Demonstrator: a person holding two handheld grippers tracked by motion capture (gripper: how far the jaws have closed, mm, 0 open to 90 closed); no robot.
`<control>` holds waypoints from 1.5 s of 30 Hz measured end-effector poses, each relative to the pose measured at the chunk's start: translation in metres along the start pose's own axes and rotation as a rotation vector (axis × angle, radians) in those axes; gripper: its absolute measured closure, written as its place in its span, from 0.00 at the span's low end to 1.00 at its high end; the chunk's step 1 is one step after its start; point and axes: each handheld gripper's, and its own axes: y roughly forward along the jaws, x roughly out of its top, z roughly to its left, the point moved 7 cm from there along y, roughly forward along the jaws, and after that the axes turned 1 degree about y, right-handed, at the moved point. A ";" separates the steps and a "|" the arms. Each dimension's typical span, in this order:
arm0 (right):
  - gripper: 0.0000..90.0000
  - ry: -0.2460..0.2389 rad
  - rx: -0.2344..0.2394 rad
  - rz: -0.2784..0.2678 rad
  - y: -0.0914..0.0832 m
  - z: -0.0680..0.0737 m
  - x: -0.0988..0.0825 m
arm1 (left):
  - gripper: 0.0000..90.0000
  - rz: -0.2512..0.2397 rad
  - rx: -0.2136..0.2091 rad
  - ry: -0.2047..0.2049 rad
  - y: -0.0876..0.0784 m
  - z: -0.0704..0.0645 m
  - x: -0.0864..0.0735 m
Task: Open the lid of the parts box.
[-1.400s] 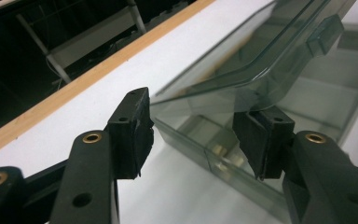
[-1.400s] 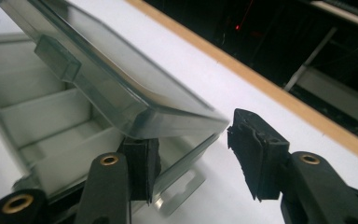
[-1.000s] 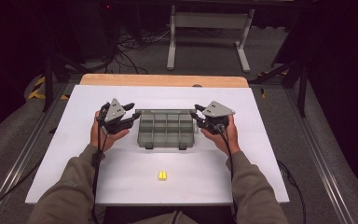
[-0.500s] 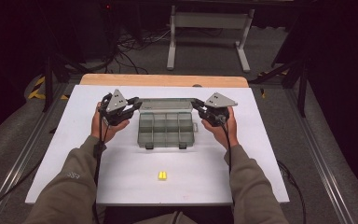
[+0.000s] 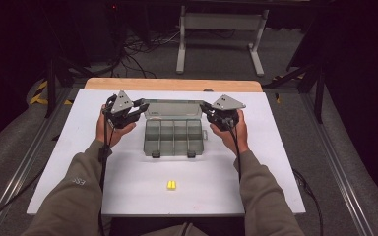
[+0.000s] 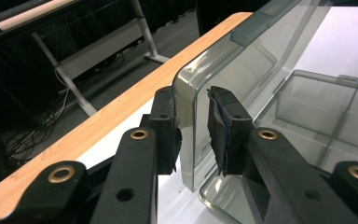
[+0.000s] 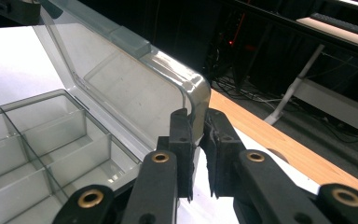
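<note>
The clear compartment box (image 5: pixel 173 137) sits on the white worktop (image 5: pixel 78 162) between the two grippers, its lid (image 5: pixel 173 109) swung up and standing at the far side. The left gripper (image 5: pixel 137 107) holds the lid's left corner: in the left gripper view its jaws have just been closing and now stand narrowly apart with the rounded lid edge (image 6: pixel 189 116) between them, the right-hand pad touching the plastic while a thin gap shows at the other pad, so I cannot tell if the hold is firm. The right gripper (image 5: pixel 205 107) has the opposite corner; its jaws have also just been closing, and in the right gripper view both pads press on the curved lid rim (image 7: pixel 196 100).

Beyond both sets of jaws the worktop ends shortly in a wooden strip (image 5: pixel 172 84), with dark floor, cables and a metal stand (image 5: pixel 221 29) past that, so open surface behind the lid is short. Inward of the jaws lie the box's open compartments, divided by thin walls. Nearer the person than the jaws, the worktop is wide and bare except for a small yellow piece (image 5: pixel 171 185) well apart from the box's front latches. Outward of each gripper, white surface runs to the side edges.
</note>
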 end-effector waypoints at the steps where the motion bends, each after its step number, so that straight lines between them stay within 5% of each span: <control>1: 0.92 0.007 0.003 -0.002 0.000 0.000 0.000 | 0.80 0.006 0.001 -0.003 0.001 0.000 -0.001; 16: 0.92 0.062 -0.017 -0.023 0.011 -0.008 0.001 | 0.81 0.065 0.003 -0.033 0.023 0.007 -0.018; 31: 0.89 0.119 -0.074 -0.024 0.028 -0.015 -0.012 | 0.81 0.101 -0.002 -0.138 0.047 0.010 -0.041; 33: 0.89 0.164 -0.062 -0.032 0.034 -0.017 -0.020 | 0.82 0.127 -0.002 -0.150 0.052 0.010 -0.049; 38: 0.89 0.175 -0.058 0.006 0.045 -0.011 -0.033 | 0.82 0.166 0.001 -0.178 0.060 0.009 -0.062; 45: 0.90 0.133 -0.046 0.085 0.060 0.001 -0.050 | 0.81 0.153 -0.016 -0.219 0.061 0.007 -0.067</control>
